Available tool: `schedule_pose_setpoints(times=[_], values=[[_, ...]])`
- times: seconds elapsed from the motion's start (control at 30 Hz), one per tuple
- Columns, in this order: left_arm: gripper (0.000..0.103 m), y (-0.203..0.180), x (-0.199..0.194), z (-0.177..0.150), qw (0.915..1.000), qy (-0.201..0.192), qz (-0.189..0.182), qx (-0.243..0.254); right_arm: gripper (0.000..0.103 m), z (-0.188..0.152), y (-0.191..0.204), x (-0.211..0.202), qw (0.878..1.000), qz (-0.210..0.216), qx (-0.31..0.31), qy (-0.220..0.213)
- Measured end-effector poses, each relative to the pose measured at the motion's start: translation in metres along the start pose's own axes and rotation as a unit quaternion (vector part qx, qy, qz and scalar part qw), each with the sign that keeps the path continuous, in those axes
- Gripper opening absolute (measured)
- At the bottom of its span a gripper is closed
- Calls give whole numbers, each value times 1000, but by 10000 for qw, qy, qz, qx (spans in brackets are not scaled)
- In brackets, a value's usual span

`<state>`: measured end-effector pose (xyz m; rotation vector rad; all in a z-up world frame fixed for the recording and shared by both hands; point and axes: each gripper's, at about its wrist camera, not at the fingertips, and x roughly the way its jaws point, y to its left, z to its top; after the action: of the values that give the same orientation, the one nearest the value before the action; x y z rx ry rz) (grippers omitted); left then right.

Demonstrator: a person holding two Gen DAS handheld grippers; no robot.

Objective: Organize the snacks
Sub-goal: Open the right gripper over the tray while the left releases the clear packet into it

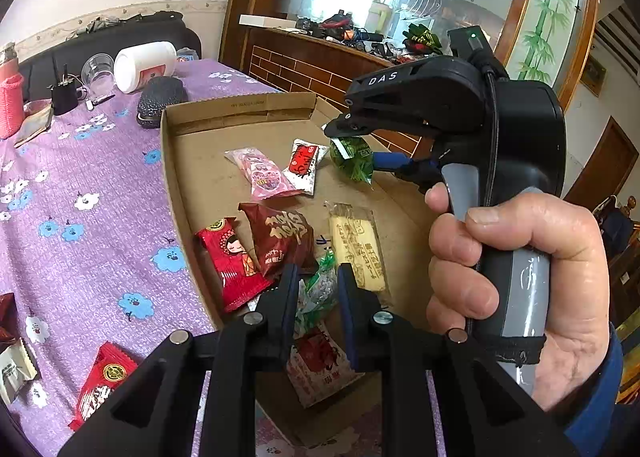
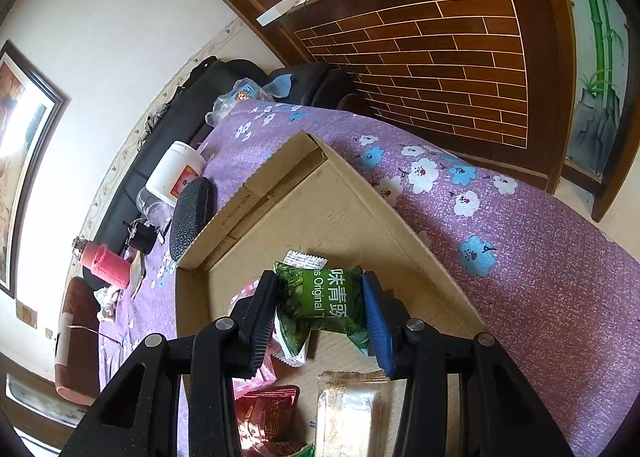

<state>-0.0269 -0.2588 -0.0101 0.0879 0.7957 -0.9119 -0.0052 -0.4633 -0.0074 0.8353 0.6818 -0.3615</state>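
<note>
Green snack packet (image 2: 324,299) is held between the pads of the right gripper (image 2: 320,321), above the cardboard tray (image 2: 400,217), over its far part. The grip looks light; the slick wrapper could be dropped short or land askew. Left gripper (image 1: 318,293) is set narrow around a green-white packet (image 1: 318,289); a firm pinch cannot be confirmed.

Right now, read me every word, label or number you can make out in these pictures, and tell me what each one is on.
"DAS": white letters on the right gripper body.
"s Original", cut off, with Chinese characters beside it: on the green snack packet between that gripper's pads.
Small printed code on the cardboard box flap: too small to read.
Chinese print on the yellow packet, brown packet and white jar: unreadable here.
</note>
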Motion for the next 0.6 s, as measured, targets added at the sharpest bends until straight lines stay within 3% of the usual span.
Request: schedule_pose_setpoints(times=[0.33,0.47,0.6], values=[[20,0,-6,1,9999,-140,16,-19,51,-2,11,-9,9995,51,-226,-207],[44,0,-15,3,9993,-364,77,-26,52,-1,13,-21,9984,166,-262,-481],[44,-1,-22,6,9985,-543,106,4,52,-1,15,-26,9977,205,-264,-598]])
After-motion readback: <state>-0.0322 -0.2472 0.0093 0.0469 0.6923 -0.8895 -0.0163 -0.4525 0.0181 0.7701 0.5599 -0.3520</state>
